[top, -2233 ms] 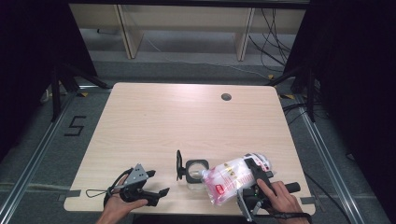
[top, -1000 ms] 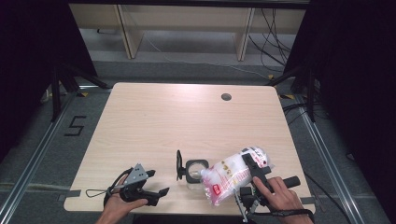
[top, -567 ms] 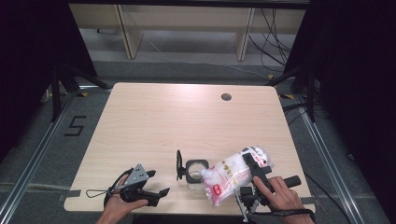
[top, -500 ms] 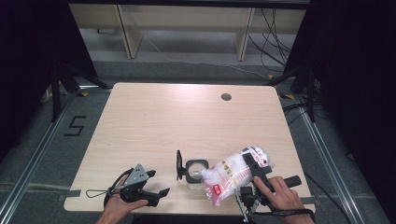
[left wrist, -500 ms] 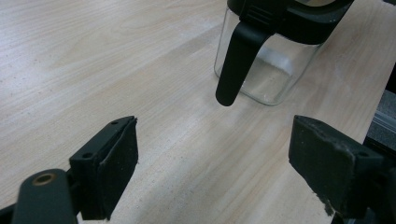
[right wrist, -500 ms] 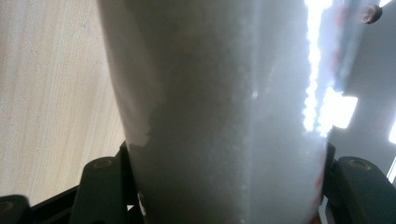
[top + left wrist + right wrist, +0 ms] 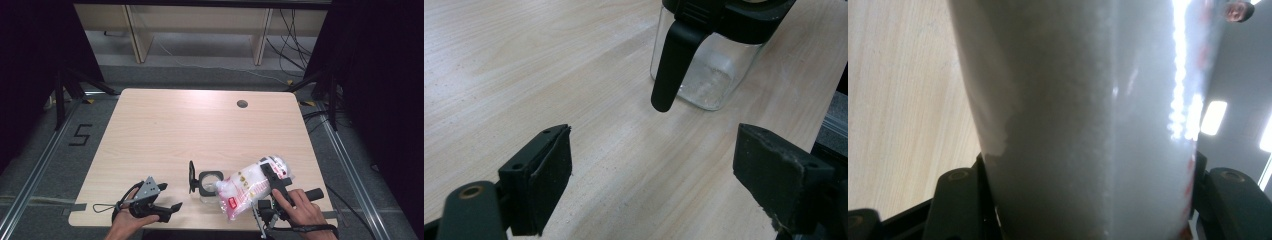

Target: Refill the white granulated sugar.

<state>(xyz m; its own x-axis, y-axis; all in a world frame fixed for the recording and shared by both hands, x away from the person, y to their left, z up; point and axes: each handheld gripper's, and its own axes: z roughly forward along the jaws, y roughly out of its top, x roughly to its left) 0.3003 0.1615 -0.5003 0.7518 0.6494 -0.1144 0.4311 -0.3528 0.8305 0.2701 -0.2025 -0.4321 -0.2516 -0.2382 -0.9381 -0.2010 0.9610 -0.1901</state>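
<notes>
Pale wooden worktop [image 7: 165,130] carries a glass jar [image 7: 210,184] near its front edge, its black hinged lid [image 7: 191,176] flipped open to the left. Right gripper [image 7: 272,187] has its fingers clamped on a bag of white granules [image 7: 250,187], tilted so the bag's long axis runs down-left with its lower end touching the jar's mouth. Seen from the right gripper view, the bag [image 7: 1083,125] packs the space between both fingers. Left gripper [image 7: 170,209] rests just left of the jar, fingers [image 7: 549,170] wide with nothing between them; it seems the nearer one to steady the jar [image 7: 709,70]
</notes>
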